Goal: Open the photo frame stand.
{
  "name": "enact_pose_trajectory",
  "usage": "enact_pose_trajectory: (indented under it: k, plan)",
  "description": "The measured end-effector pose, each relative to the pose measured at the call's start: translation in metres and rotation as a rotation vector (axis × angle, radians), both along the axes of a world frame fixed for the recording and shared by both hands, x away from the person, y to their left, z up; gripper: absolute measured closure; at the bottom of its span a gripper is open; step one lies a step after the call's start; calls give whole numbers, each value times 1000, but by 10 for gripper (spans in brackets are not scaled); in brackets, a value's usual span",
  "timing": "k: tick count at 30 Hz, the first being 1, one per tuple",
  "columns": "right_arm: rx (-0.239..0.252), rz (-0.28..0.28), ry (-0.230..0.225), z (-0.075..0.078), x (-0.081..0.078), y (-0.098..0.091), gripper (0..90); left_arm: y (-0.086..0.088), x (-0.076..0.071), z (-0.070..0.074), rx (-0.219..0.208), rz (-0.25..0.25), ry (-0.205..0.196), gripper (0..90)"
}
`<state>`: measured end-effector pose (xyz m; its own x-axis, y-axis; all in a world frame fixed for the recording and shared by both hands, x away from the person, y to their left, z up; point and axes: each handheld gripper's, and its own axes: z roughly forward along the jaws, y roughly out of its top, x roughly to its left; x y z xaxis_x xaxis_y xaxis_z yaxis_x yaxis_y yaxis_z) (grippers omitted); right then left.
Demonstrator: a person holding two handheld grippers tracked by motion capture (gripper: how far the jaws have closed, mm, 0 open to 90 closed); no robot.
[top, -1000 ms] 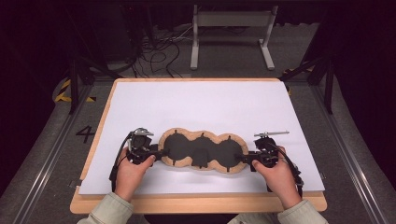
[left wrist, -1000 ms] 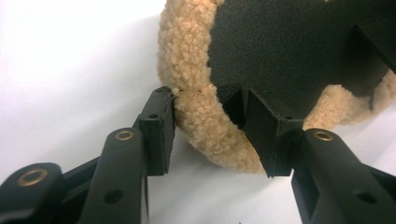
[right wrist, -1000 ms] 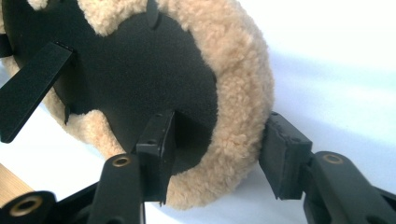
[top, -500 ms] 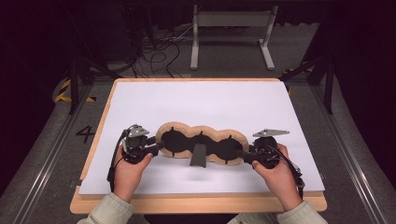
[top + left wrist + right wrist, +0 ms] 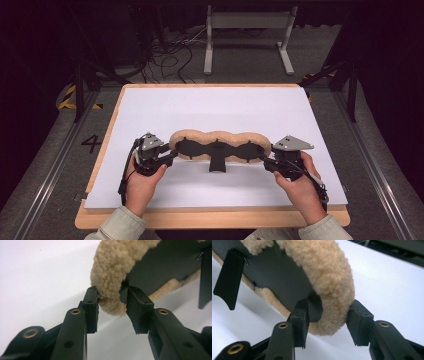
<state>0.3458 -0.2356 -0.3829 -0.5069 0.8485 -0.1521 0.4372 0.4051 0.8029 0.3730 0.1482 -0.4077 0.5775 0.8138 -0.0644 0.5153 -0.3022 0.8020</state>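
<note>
A long three-lobed pad point(image 5: 220, 139) with a tan fleece rim and a black inner face hangs just above the white sheet point(image 5: 220, 107), tilted up on edge. A black tab point(image 5: 217, 164) dangles from its middle. My left gripper point(image 5: 172, 156) grips its left end and my right gripper point(image 5: 264, 161) grips its right end. Both pairs of jaws have just been closing on it. In the left gripper view the left gripper point(image 5: 112, 307) pinches fleece point(image 5: 112, 270) and black panel between its pads. The right gripper point(image 5: 329, 320) squeezes the fleece roll point(image 5: 324, 272) the same way.
The white sheet covers a wooden tabletop point(image 5: 210, 219) whose edge runs along the front. On the floor behind the table stand a grey metal frame point(image 5: 247, 22) and loose cables point(image 5: 175, 55). Metal rails point(image 5: 45, 175) flank both sides.
The pad lay flat on the sheet; both hands have since raised it and tipped it on edge, so the black tab now hangs down. The jaws have narrowed onto its ends.
</note>
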Motion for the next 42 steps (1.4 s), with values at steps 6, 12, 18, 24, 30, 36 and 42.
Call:
enact_pose_trajectory:
  k: [6,12,18,24,30,36,42]
  plan:
    - [-88,5,-26,-12,4,0,559,-7,-1,-4,44,-6,-6,642]
    - [-161,3,-3,-24,9,0,564,-11,-1,-9,69,-28,25,644]
    - [-182,18,-10,-27,10,-1,565,-9,-1,-11,65,-39,32,645]
    - [-160,23,-25,-29,11,-1,519,-10,2,-15,74,-37,42,611]
    - [-134,34,-22,-30,15,0,429,-9,4,-16,64,-49,41,580]
    - [-109,57,-14,-26,12,-3,376,-3,0,-12,60,-62,39,555]
    - [-97,48,7,-16,7,-13,490,16,-6,-6,36,-60,24,704]
